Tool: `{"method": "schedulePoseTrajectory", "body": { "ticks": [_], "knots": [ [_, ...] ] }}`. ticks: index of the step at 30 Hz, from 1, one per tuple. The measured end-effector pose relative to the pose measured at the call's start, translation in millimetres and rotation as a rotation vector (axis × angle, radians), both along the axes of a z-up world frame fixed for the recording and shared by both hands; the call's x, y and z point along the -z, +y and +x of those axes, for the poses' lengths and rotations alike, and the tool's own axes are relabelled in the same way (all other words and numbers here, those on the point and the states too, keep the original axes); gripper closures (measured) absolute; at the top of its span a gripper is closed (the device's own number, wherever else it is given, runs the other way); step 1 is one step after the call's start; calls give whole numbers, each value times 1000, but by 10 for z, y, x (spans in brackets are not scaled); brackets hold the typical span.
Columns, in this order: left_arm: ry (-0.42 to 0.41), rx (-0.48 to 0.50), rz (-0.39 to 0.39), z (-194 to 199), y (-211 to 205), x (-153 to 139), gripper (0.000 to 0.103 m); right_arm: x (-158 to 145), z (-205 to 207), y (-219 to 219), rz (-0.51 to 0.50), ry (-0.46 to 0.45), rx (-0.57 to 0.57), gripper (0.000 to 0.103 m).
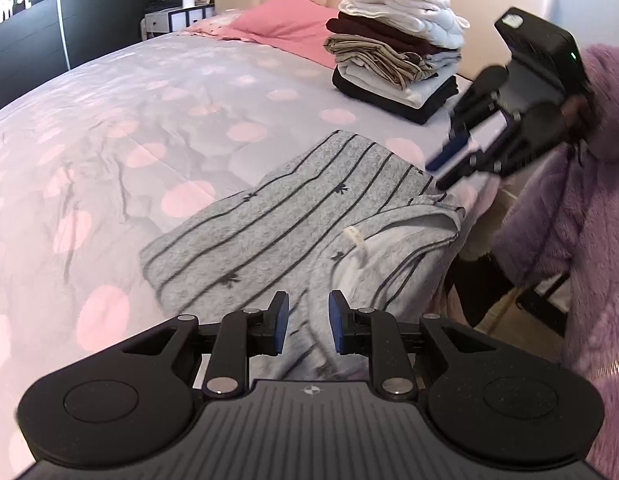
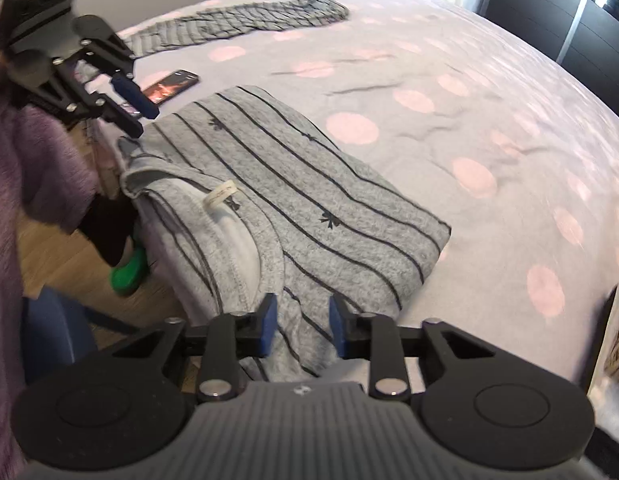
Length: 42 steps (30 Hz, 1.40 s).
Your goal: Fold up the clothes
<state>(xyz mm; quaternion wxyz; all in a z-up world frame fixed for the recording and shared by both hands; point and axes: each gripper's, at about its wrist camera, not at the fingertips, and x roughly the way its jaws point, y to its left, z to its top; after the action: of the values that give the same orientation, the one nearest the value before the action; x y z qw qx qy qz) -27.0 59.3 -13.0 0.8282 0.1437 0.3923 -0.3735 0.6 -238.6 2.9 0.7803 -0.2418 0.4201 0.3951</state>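
The grey striped top [image 1: 293,216] lies half folded at the bed [image 1: 109,120] edge. The left tool [image 1: 308,330] and right tool [image 2: 302,326] hover narrow and empty. Grip both near corners evenly, then fold across squarely.

The far gripper seen from the left wrist [image 1: 449,160] is smeared by motion blur; whether its blue pads meet cannot be told. The same holds for the other gripper seen from the right wrist [image 2: 139,114], blurred at the near left. The person is cut off by the frame edge, only a fluffy purple sleeve [image 1: 581,216] being shown. The small white label on the grey striped garment [image 2: 219,197] carries print too small to be read. The screen of the dark phone [image 2: 171,86] is partly hidden behind a blue pad. The green object on the wooden floor [image 2: 129,274] is half covered and cannot be identified.
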Motion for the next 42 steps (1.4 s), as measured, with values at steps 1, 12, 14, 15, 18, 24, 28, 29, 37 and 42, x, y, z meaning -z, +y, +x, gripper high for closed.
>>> {"method": "schedulePoseTrajectory", "body": {
  "ticks": [1, 12, 14, 15, 18, 24, 28, 29, 37, 42],
  "knots": [
    [14, 0, 11, 0, -59, 37, 84, 59, -33, 43, -14, 14, -6, 84],
    [94, 6, 145, 34, -198, 374, 83, 426, -56, 171, -73, 121, 27, 82],
    [66, 1, 124, 3, -176, 316, 83, 390, -68, 157, -64, 114, 20, 81],
    [51, -11, 101, -9, -159, 273, 83, 357, -82, 149, -57, 110, 17, 79],
    [-2, -101, 13, 7, -87, 143, 79, 207, -106, 79, 14, 75, 43, 79],
    [-85, -397, -62, 327, 107, 2, 65, -3, 152, -45, 163, -56, 329, 85],
    [-82, -505, -136, 570, 216, -2, 65, 4, 420, -96, 210, -99, 531, 91],
    [-82, -505, -135, 614, 208, 12, 65, 11, 470, -98, 219, -108, 556, 93],
    [0, -521, -64, 852, 209, 385, 69, 314, 807, -38, 185, -29, 646, 93],
    [49, -531, -54, 905, 287, 588, 64, 618, 892, -24, 173, 29, 660, 93]
  ]
}}
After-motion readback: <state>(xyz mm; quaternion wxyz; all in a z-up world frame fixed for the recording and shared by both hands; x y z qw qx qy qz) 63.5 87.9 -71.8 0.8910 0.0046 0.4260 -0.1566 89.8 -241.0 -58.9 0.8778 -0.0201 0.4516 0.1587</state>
